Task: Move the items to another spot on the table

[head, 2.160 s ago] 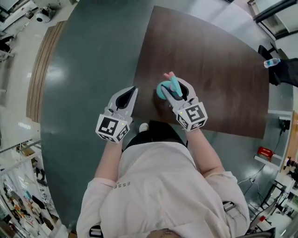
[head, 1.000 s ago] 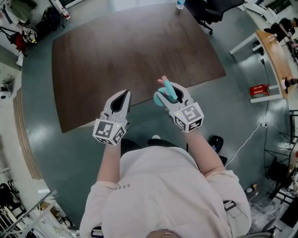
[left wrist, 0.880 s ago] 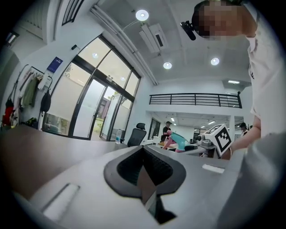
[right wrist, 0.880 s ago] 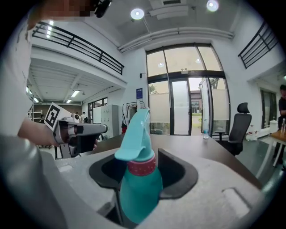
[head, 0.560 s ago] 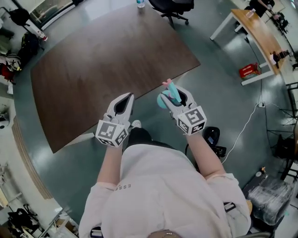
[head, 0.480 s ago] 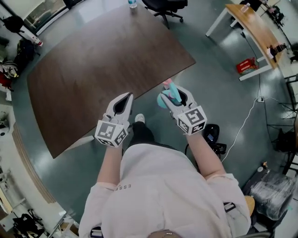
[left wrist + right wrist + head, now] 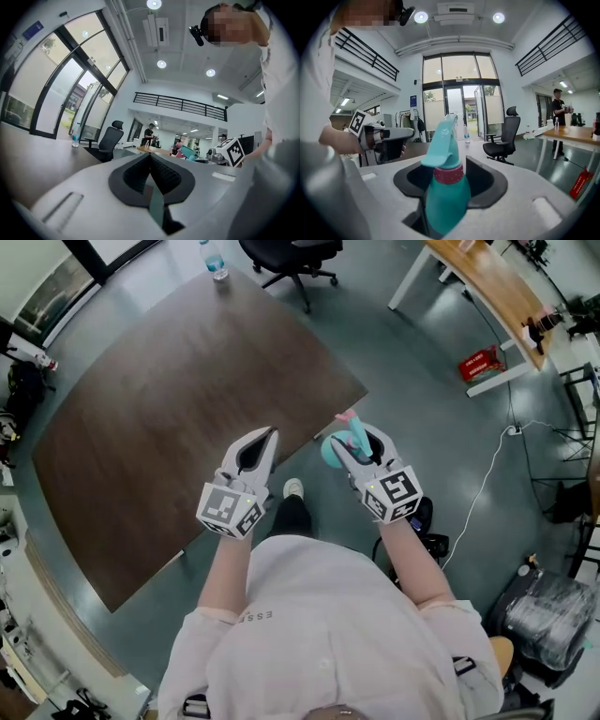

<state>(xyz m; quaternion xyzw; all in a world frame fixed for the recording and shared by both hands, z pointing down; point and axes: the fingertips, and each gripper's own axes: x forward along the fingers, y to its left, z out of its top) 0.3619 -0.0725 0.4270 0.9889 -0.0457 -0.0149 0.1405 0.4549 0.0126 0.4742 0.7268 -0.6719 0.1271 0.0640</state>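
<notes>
Now | right gripper (image 7: 360,437) pinches smooth teal plastic spray bottle (image 7: 443,197) | left gripper (image 7: 268,434) jaws pressed together

An open-plan office: desks (image 7: 487,282), swivel chair (image 7: 286,254) (mezzanine railing (image 7: 180,104) overhead).

The spray bottle (image 7: 443,197) is teal, with a dark red collar dotted white and a pink nozzle tip. The left gripper (image 7: 270,432) and right gripper (image 7: 358,439) are pale grey with black pads, each bearing a white cube printed with black square markers. The table (image 7: 169,409) is dark brown woodgrain; the chair (image 7: 291,254) past its far end is black, the box (image 7: 481,363) to its right red
</notes>
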